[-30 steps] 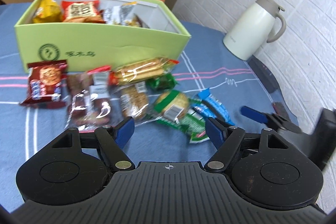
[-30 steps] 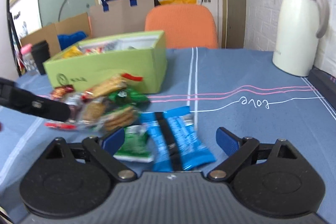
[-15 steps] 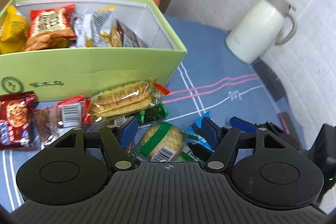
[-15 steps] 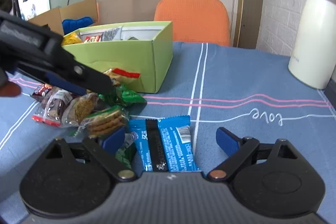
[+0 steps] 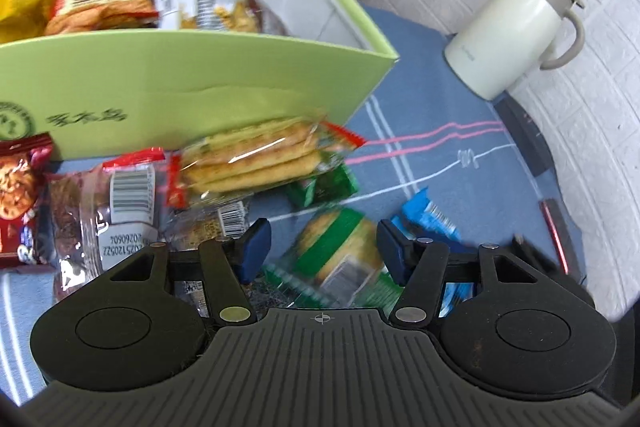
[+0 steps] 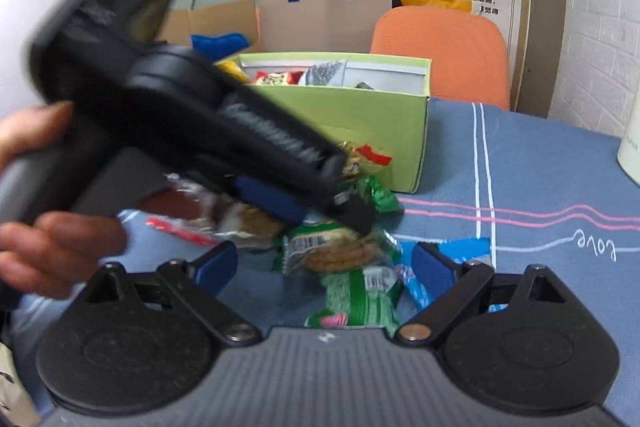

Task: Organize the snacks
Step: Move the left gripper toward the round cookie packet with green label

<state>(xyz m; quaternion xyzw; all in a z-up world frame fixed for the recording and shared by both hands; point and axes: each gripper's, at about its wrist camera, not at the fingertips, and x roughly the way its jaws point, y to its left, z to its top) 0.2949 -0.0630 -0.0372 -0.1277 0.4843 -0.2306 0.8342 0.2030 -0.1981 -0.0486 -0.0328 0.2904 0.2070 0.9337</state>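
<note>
Left gripper [image 5: 322, 247] spread wide, nothing pinched, tilted down over the green biscuit pack [image 5: 340, 255], pack sits between the fingers. In the right wrist view its fingertip looks to be on or just above that pack [image 6: 340, 253], can't tell contact through blur. Right gripper [image 6: 326, 263] also released, empty, low and level behind the same pile, blue wrapper [image 6: 424, 267] just beside its right finger.

Loose snacks lie on the blue tablecloth [image 5: 440, 131] against the front wall of the green box [image 5: 200, 83], which already holds several bags.

Handling guess: light, crinkly film, slippery, biscuits inside crack easily. Pinch across the short width at mid-pack, gentle squeeze; avoid the sealed ends, they'd slip.

White jug [image 5: 508, 31] well apart at the far right edge
</note>
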